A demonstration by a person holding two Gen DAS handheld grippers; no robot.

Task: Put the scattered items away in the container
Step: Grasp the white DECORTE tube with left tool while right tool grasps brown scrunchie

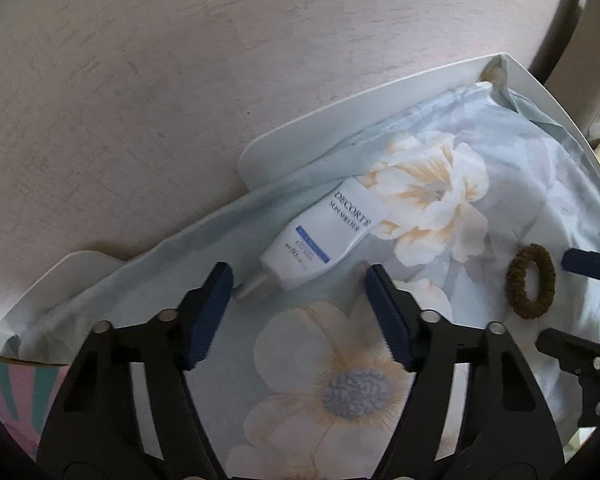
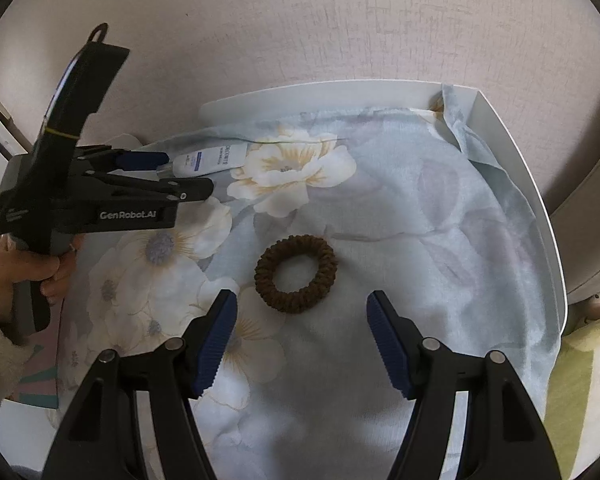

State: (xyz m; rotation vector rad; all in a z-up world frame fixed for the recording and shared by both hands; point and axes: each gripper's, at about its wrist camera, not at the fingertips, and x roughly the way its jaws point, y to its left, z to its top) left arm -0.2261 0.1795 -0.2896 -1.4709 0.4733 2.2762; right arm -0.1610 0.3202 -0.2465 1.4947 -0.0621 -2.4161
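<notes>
Hovering over the white box (image 1: 548,92), both claws stand apart, clamped on nothing. Left gripper (image 1: 300,312): white tube (image 1: 324,236) lies just ahead, frame centre, long axis running lower left to upper right, cap toward the left pad. Right gripper (image 2: 302,344): brown hair tie (image 2: 295,278) lies flat just ahead, centred between its pads, on the flowered cloth (image 2: 400,240).
</notes>
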